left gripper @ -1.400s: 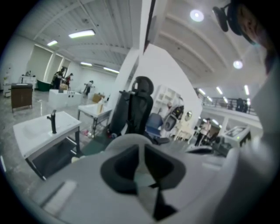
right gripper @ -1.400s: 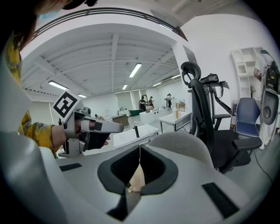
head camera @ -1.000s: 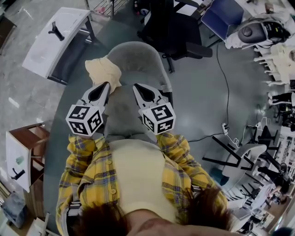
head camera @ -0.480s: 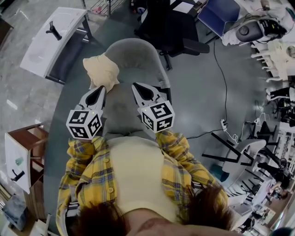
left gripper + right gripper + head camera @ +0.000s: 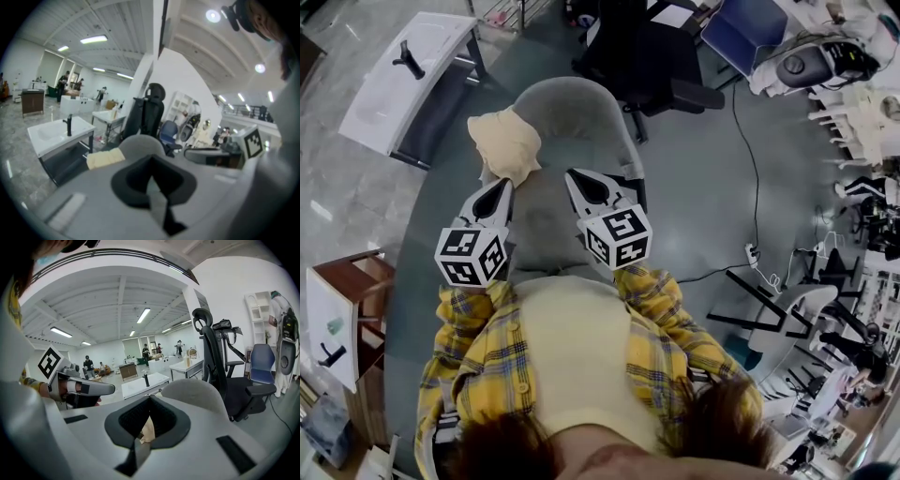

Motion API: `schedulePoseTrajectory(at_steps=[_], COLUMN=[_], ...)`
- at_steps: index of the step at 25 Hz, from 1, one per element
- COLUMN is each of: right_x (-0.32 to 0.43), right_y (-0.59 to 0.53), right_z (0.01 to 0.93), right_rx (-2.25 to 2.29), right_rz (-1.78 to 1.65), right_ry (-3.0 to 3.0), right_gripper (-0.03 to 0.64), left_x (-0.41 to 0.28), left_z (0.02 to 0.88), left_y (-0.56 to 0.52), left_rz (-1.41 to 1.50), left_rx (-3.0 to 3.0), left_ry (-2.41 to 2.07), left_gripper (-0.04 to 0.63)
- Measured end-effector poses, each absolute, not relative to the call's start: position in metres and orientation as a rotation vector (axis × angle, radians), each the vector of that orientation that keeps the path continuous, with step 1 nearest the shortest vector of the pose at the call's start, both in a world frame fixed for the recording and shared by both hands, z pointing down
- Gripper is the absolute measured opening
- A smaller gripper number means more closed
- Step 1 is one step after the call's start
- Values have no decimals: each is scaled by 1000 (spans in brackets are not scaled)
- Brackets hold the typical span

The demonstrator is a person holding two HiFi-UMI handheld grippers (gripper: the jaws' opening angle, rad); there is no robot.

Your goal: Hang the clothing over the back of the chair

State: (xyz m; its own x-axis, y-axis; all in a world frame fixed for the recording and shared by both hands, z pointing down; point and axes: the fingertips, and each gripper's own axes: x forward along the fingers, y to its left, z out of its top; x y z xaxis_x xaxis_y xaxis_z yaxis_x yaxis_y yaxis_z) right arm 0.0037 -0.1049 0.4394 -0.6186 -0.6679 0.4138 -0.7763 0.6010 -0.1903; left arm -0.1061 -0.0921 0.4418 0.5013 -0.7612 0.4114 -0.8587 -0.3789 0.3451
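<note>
Over the chair point(image 5: 581, 117), left gripper point(image 5: 508, 182) and right gripper point(image 5: 571, 173) tilt downward.

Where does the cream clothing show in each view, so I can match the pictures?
Head view: the cream clothing lies bunched on the upper left edge of the chair.
Left gripper view: left of centre, just above the jaws.
Right gripper view: only a sliver, seen through the jaw opening.
Shared landmark: the grey chair back.
</note>
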Motion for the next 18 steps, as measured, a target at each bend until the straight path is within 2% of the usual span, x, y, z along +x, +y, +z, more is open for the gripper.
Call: schedulePoseTrajectory(at_steps=[18], right_x=[-6], right_y=[-100], right_z=[440], right_rx=[1136], right_rz=[506], right_ry=[-2558], right_gripper=[14], left_x=[-101], left_z=[443], left_y=[-94], left_rz=[258], left_rx=[2238], left_ry=[-1337], left_gripper=[6])
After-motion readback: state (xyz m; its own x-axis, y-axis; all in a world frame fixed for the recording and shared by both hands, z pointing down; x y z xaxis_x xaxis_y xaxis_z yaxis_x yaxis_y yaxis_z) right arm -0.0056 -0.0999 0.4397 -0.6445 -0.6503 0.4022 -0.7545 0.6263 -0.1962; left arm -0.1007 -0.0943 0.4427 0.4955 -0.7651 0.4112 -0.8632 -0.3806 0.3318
